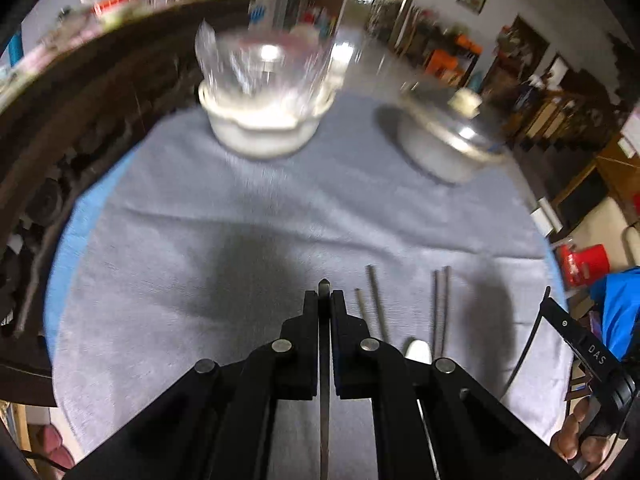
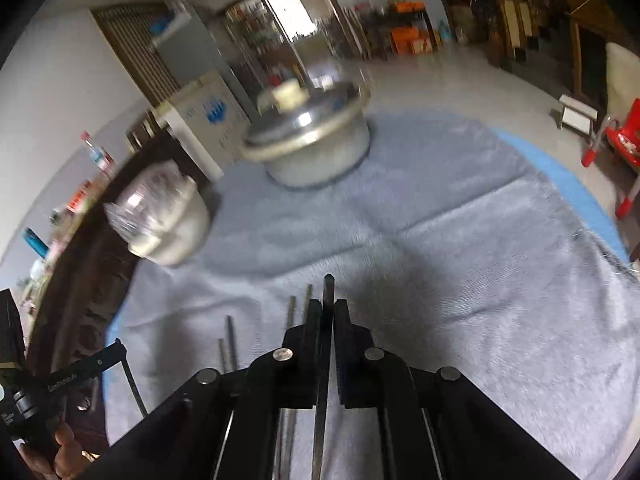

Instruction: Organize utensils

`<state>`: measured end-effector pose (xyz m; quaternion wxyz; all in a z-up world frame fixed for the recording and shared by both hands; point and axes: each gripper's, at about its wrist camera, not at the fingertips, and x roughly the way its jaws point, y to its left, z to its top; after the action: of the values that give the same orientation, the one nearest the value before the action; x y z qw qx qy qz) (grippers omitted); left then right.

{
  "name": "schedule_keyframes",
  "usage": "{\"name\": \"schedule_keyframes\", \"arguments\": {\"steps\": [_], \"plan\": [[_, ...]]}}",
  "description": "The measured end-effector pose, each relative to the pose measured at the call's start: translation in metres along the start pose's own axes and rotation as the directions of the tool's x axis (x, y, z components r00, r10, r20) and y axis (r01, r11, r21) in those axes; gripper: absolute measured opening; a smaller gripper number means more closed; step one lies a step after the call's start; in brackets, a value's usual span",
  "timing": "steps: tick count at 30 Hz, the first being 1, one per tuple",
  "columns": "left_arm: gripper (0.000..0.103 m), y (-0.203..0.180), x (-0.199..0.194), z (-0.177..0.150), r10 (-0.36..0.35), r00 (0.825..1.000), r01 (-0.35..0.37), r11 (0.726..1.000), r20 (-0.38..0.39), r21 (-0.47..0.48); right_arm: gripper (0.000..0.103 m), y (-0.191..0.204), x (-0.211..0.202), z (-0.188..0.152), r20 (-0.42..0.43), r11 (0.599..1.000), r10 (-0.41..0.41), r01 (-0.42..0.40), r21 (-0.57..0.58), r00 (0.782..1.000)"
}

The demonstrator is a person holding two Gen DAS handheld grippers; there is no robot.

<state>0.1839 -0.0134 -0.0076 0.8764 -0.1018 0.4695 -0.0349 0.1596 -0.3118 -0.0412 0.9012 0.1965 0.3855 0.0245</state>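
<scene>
Metal utensil (image 1: 324, 360) is pinched in the left gripper (image 1: 324, 300); the right gripper (image 2: 328, 312) fingers clamp another metal piece (image 2: 326, 360), likely for sorting.

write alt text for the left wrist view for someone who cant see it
The left tongs are shut on a thin metal utensil above a grey cloth, where four metal chopsticks lie just to the right. Farther back are a white bowl holding a clear glass bowl, and a lidded metal pot.
</scene>
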Motion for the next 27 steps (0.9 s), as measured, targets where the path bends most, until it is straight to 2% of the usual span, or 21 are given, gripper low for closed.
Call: {"name": "schedule_keyframes", "arguments": {"steps": [4,7,12,17,27], "plan": [[0.006,-0.004,-0.048,-0.018,-0.024,0.994,0.023,1.0,0.106,0.011,0.007,0.011,-0.052,-0.015,0.129,1.0,0.019,-0.017,-0.021,0.991],[0.006,-0.006,-0.08,-0.036,-0.034,0.981,0.031,0.999,0.193,0.019,0.007,0.019,-0.086,-0.028,0.205,0.999,0.024,-0.016,-0.043,0.978],[0.006,-0.015,-0.126,-0.07,-0.009,0.946,-0.01,0.998,0.324,0.055,0.006,0.039,-0.133,-0.058,0.311,0.996,0.022,0.007,-0.091,0.95],[0.006,-0.026,-0.151,-0.087,0.014,0.919,-0.051,0.995,0.394,0.085,0.006,0.056,-0.162,-0.075,0.361,0.99,0.017,0.035,-0.137,0.933],[0.006,-0.041,-0.194,-0.101,0.018,0.875,-0.087,0.989,0.484,0.121,0.006,0.065,-0.219,-0.075,0.436,0.987,0.033,0.04,-0.158,0.899]]}}
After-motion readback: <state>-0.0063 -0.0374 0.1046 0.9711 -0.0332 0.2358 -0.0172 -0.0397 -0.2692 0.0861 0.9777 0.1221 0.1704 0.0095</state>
